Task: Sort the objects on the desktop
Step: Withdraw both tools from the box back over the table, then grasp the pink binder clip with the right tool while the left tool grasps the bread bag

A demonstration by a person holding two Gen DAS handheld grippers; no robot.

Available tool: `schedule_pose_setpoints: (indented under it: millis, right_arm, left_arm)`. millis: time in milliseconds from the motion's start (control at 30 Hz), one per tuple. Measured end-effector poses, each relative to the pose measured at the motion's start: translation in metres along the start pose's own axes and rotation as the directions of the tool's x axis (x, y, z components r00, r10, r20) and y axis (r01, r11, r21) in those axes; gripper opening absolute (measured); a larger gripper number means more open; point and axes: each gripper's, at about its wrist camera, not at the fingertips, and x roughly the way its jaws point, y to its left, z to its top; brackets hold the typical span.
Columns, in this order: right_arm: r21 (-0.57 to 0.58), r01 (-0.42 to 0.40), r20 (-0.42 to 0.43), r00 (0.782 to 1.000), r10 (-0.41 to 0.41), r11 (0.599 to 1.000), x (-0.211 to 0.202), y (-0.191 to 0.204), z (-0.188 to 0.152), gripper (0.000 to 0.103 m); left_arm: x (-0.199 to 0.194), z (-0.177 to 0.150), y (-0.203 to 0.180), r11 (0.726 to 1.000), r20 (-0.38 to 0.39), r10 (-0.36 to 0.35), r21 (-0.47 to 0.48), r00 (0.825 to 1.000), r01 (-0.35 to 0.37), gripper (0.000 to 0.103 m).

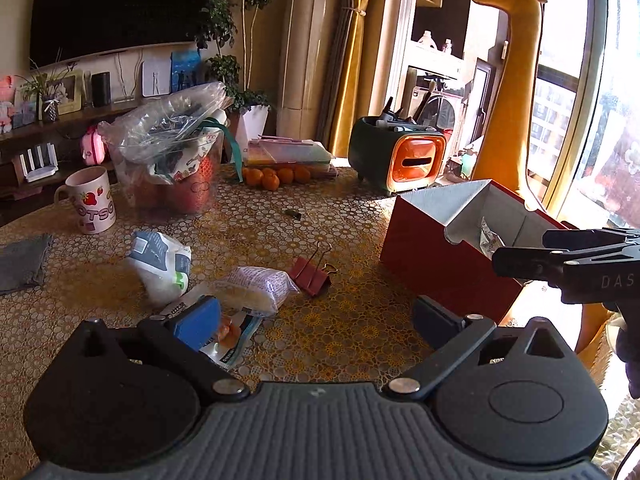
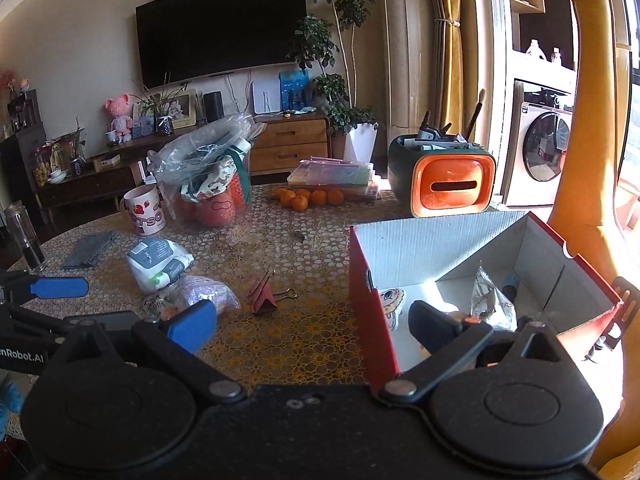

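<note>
While both tools gape empty | mug (image 1: 91,205) reads "OTSO" | right tool (image 2: 312,320) "nRobot.AI" | left tool (image 1: 320,316)

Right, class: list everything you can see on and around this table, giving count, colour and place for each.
Box: one, red outside, white inside, table's right; silver packet inside.
Binder clip: one, red, table centre.
Snack packets: at least three, white and purple, left of the clip.
Mug: one, white with strawberries, far left.
Cloth: one, grey, left edge.
Plastic tub: one, clear, bag-stuffed, behind the packets.
Oranges: several, orange, far centre.
Organiser: one, green and orange, behind the box.
Giraffe toy: one, yellow, by the window.
Left gripper: open, empty.
Right gripper: open, at the box.
</note>
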Motion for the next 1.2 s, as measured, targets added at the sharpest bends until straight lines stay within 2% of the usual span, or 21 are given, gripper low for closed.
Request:
schedule_pose_setpoints:
  millis: [400, 533, 867, 1200]
  right_arm:
    - [-0.042, -0.018, -0.032, 0.999, 0.017, 0.999, 0.029, 0.029, 0.001, 0.103]
    - [-0.064, -0.042, -0.054, 0.998, 0.038, 0.997, 0.043, 0.035, 0.001, 0.103]
    - [-0.113, -0.074, -0.117, 0.991, 0.061, 0.991, 0.091, 0.043, -0.001, 0.102]
    - [-0.175, -0.097, -0.169, 0.983, 0.068, 0.980, 0.151, 0.049, 0.002, 0.102]
  left_arm:
    - [0.014, -0.026, 0.032, 0.998, -0.013, 0.065, 0.015, 0.998, -0.065, 0.102]
    - [0.025, -0.032, 0.039, 0.994, -0.021, 0.095, 0.047, 0.995, -0.094, 0.102]
    - [0.058, -0.031, 0.043, 0.989, 0.006, 0.078, 0.126, 0.997, -0.078, 0.102]
    - [0.105, -0.024, 0.047, 0.981, -0.012, 0.056, 0.189, 0.998, -0.053, 0.102]
